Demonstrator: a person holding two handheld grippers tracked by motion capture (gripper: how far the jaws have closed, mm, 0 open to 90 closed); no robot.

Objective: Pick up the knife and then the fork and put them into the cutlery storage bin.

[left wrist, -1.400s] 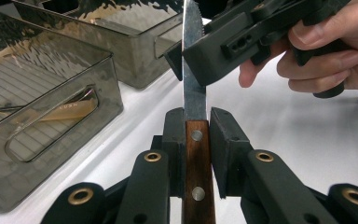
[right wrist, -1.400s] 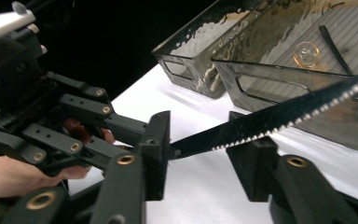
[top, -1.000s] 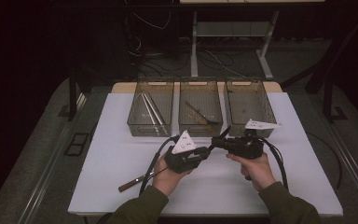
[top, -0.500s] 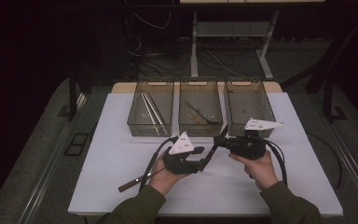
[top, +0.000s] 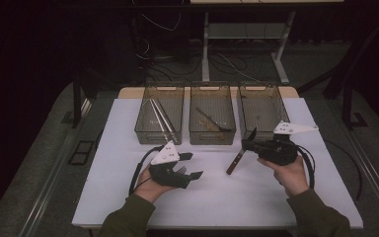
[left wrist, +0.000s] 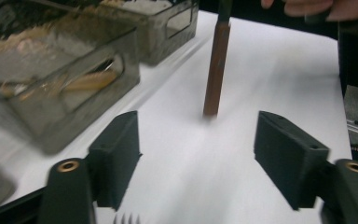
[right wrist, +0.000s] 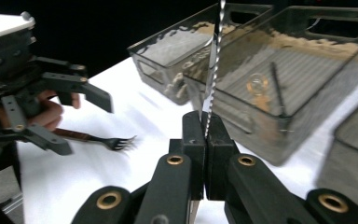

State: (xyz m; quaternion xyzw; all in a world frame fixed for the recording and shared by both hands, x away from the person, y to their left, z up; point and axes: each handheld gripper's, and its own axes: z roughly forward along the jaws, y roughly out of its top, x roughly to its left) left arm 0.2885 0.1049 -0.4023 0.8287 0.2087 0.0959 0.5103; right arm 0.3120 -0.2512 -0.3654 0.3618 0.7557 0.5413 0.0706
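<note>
**No readable markings on the table**

No text, label, brand, number or sign can be read in any of the three views. The three bins (top: 212, 118), the white table (top: 128, 128) and the grey plates on the grippers carry no lettering that shows at this sharpness, and the motion-blurred left gripper view yields nothing legible either

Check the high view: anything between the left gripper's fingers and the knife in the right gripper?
Nothing: bare white table separates the left gripper from the knife. The fork lies under the left gripper.
</note>
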